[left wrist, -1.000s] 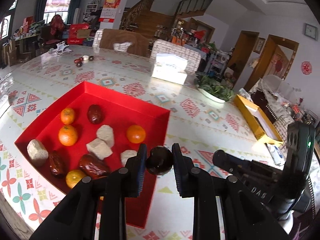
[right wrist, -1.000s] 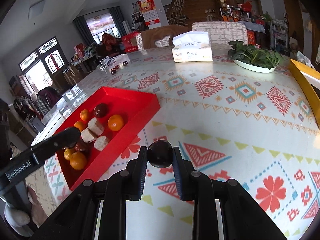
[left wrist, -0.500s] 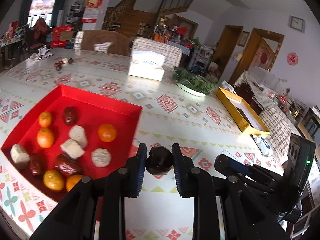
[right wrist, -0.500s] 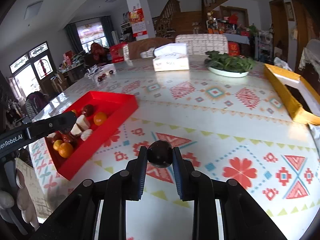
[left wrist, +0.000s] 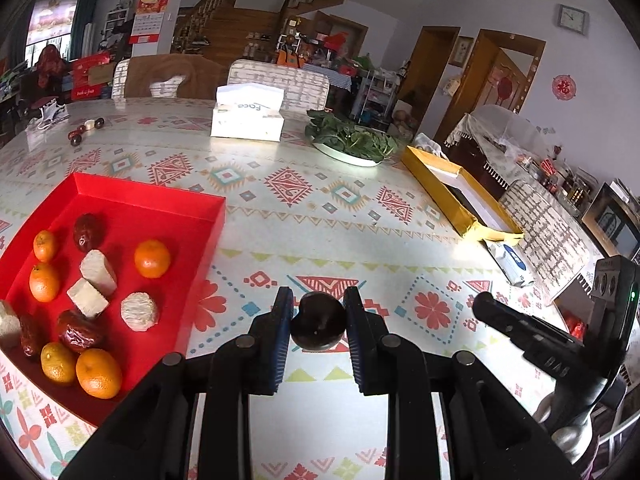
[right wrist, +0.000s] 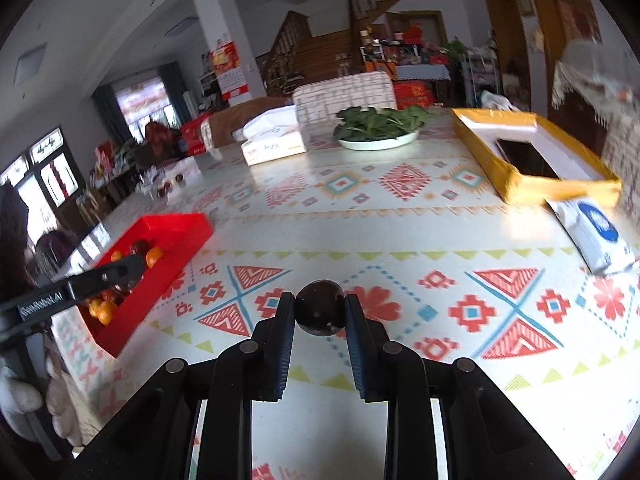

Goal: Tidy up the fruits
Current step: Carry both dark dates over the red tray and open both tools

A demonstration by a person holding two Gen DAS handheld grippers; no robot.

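My left gripper (left wrist: pixel 318 322) is shut on a dark round fruit (left wrist: pixel 318 326), held above the patterned tablecloth just right of the red tray (left wrist: pixel 200 236). The tray holds several oranges, red dates and pale cut chunks. My right gripper (right wrist: pixel 320 314) is shut on another dark round fruit (right wrist: pixel 320 314), over the table's middle. The red tray shows at the left in the right wrist view (right wrist: pixel 176 248). A yellow box (right wrist: pixel 520 184) stands at the right, also in the left wrist view (left wrist: pixel 448 196).
A tissue box (left wrist: pixel 248 120) and a plate of greens (left wrist: pixel 352 144) stand at the back. A white packet (right wrist: pixel 592 236) lies beside the yellow box. Small dark fruits (left wrist: pixel 82 130) lie at the far left. The right gripper's body (left wrist: pixel 560 344) shows at the right.
Both grippers have swung right, away from the red tray and toward the yellow box, each still holding its dark fruit. The tray has slid to the left in both views.
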